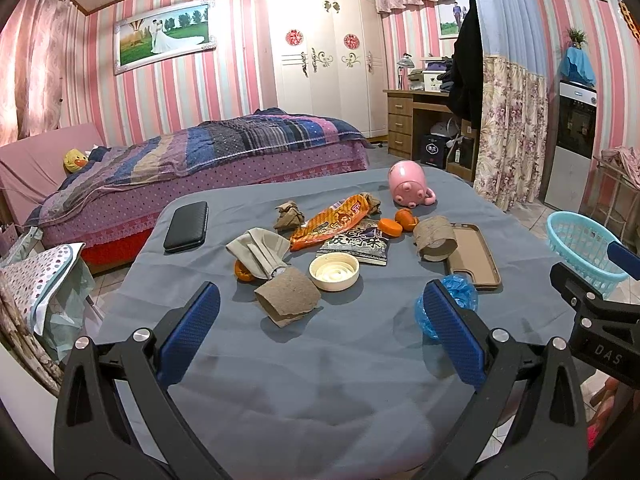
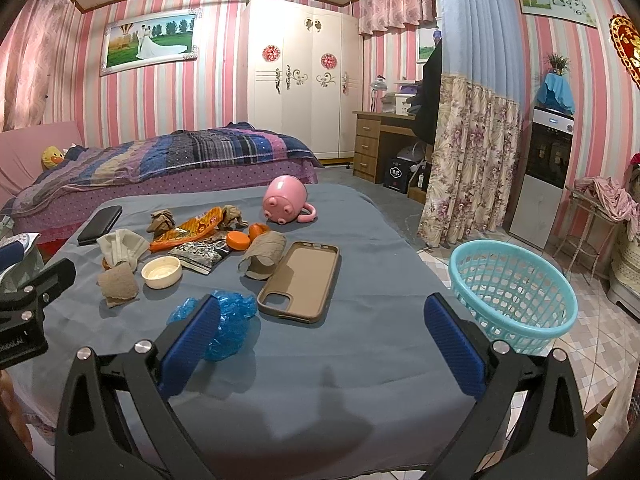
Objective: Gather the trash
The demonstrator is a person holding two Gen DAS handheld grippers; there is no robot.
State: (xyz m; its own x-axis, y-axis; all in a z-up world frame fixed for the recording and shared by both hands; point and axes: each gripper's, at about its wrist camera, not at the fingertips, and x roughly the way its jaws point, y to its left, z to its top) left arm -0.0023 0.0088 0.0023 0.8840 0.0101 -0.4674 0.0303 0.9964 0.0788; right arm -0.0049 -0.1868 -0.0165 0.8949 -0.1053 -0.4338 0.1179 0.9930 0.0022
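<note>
Trash lies scattered on the blue-grey table (image 1: pixel 320 380) (image 2: pixel 320 380): a torn cardboard tube (image 1: pixel 286 296) (image 2: pixel 118 282), a white lid (image 1: pixel 334 271) (image 2: pixel 161 273), an orange snack wrapper (image 1: pixel 332 220) (image 2: pixel 188 232), a dark snack packet (image 1: pixel 356 244) (image 2: pixel 200 254), a second cardboard tube (image 1: pixel 434 238) (image 2: pixel 264 254), crumpled blue plastic (image 1: pixel 460 290) (image 2: pixel 230 320) and a face mask (image 1: pixel 258 252) (image 2: pixel 120 246). My left gripper (image 1: pixel 320 336) is open, empty, just short of the torn tube. My right gripper (image 2: pixel 320 344) is open, empty, its left finger overlapping the blue plastic. A turquoise basket (image 2: pixel 516 292) (image 1: pixel 580 248) stands off the table's right edge.
A brown phone case (image 2: pixel 300 280) (image 1: pixel 474 256), a black case (image 1: pixel 186 226) (image 2: pixel 100 224) and a tipped pink mug (image 1: pixel 408 184) (image 2: pixel 286 198) share the table, with orange peel and caps (image 1: pixel 400 222) (image 2: pixel 244 238). A bed (image 1: pixel 200 160), wardrobe and desk stand behind.
</note>
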